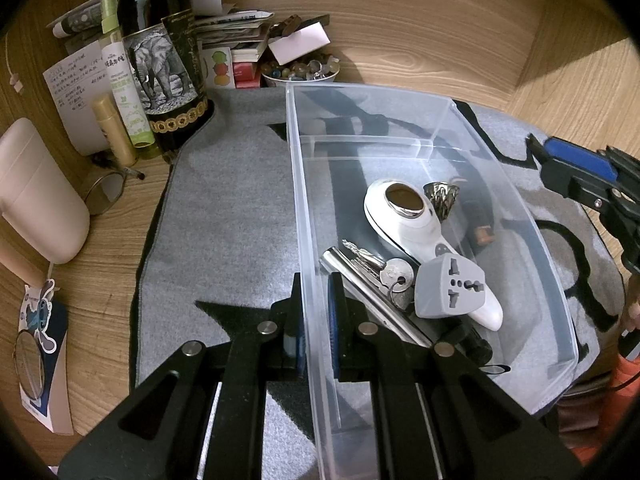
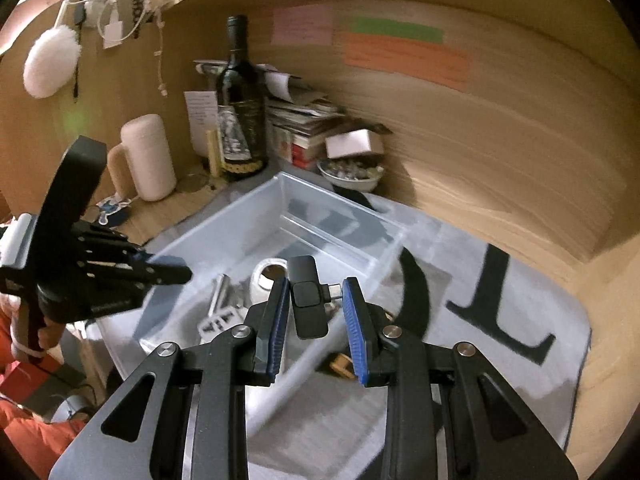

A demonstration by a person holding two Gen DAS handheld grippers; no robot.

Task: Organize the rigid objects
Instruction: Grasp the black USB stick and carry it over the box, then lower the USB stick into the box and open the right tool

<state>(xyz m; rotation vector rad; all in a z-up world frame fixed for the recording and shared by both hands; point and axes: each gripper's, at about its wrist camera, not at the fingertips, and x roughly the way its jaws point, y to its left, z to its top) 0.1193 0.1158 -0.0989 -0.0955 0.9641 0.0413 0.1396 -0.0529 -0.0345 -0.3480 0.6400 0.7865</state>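
A clear plastic bin (image 1: 436, 98) stands on a grey mat. My left gripper (image 1: 316, 304) is shut on its near left wall, one finger inside and one outside. In the bin lie a white handheld device (image 1: 404, 220), a grey travel adapter (image 1: 450, 290), keys (image 1: 394, 276), a metal tube (image 1: 360, 292) and a small metal cup (image 1: 442, 196). My right gripper (image 2: 316, 304) is shut on a small black USB-C dongle (image 2: 306, 300), held above the bin (image 2: 332, 224). That gripper also shows at the right edge of the left wrist view (image 1: 536, 150). My left gripper (image 2: 172, 274) appears at the left.
A dark wine bottle (image 1: 160, 60), spray bottles (image 1: 124, 92), a pale jug (image 1: 36, 188), paper stacks (image 1: 236, 36) and a bowl of stones (image 1: 300, 72) crowd the back left corner. Wooden walls (image 2: 500, 140) close in behind and to the right. The grey mat (image 1: 224, 208) bears black letters.
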